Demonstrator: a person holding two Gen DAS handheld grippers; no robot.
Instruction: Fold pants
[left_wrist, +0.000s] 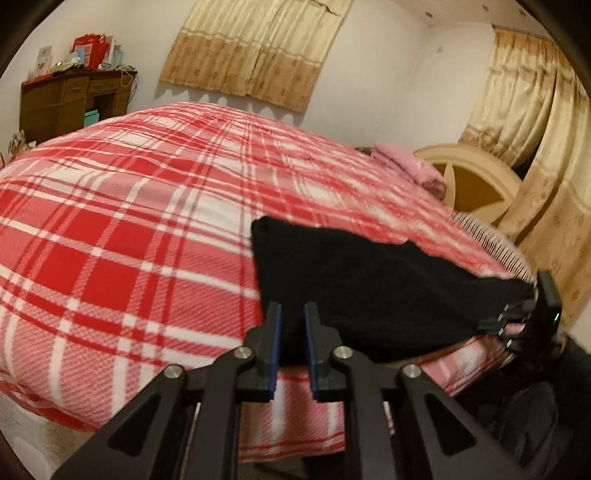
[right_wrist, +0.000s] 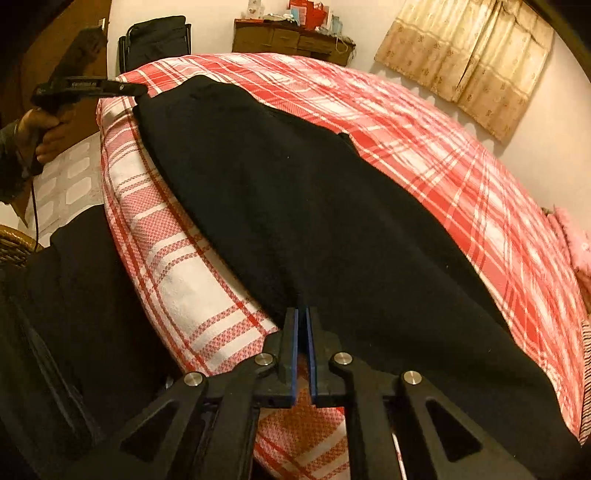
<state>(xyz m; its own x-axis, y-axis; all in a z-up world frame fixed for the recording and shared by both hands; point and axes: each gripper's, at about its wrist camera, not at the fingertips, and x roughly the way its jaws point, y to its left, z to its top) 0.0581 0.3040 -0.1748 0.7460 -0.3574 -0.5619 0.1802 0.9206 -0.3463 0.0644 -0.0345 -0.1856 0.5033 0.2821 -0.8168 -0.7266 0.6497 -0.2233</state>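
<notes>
Right gripper (right_wrist: 303, 314) pinches pants (right_wrist: 314, 206) edge on bed (right_wrist: 443, 140).
</notes>
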